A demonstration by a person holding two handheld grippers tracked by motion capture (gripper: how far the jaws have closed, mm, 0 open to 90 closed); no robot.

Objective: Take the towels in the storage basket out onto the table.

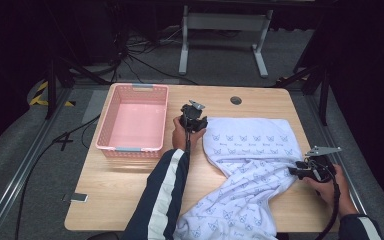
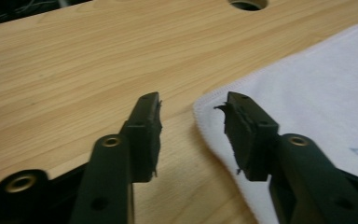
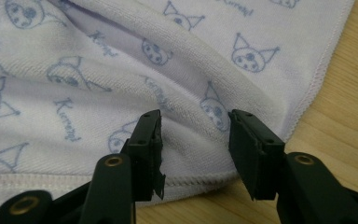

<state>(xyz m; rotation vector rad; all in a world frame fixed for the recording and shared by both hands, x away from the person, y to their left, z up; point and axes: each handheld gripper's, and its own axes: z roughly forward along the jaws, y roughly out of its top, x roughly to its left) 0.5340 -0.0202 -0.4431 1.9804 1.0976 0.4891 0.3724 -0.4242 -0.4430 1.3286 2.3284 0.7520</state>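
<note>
while towel (image 1: 250,165) lies flat, left gripper (image 2: 193,126) spread at its corner, right gripper (image 3: 195,140) spread over its edge

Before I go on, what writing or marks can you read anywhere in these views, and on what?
"Kuromi": my best reading of the blue script printed over and over between the cat-like faces on the white towel, seen in the right gripper view; the letters are soft.
Pink basket, table: no writing readable.
</note>
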